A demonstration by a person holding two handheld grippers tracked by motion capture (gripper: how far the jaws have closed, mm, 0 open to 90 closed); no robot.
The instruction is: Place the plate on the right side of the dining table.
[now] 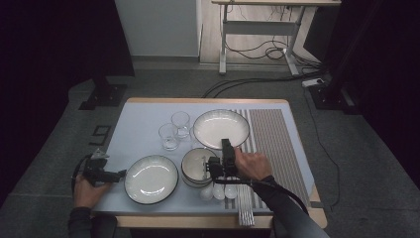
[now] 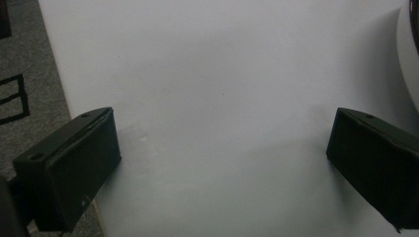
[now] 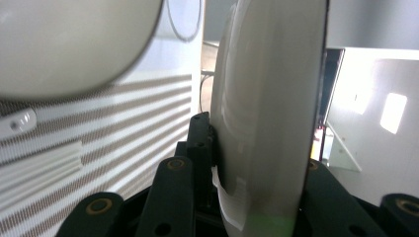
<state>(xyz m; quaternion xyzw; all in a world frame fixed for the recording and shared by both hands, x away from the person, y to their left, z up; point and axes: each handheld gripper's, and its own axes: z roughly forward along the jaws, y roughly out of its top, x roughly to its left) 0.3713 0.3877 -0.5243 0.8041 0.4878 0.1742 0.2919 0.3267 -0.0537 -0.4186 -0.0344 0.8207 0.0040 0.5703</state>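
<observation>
Two jaws of your right gripper pinch the wall of the bowl near the tabletop's front edge; your left gripper rests wide apart, empty.

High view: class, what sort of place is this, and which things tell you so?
Probably a lab or studio staged for table-setting: a small table laid with plates and glasses stands among black curtains, with loose cables running under a desk behind.

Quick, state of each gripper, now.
Left gripper: open, nothing between the jaws, over bare table.
Right gripper: shut on the rim of the large plate.
</observation>
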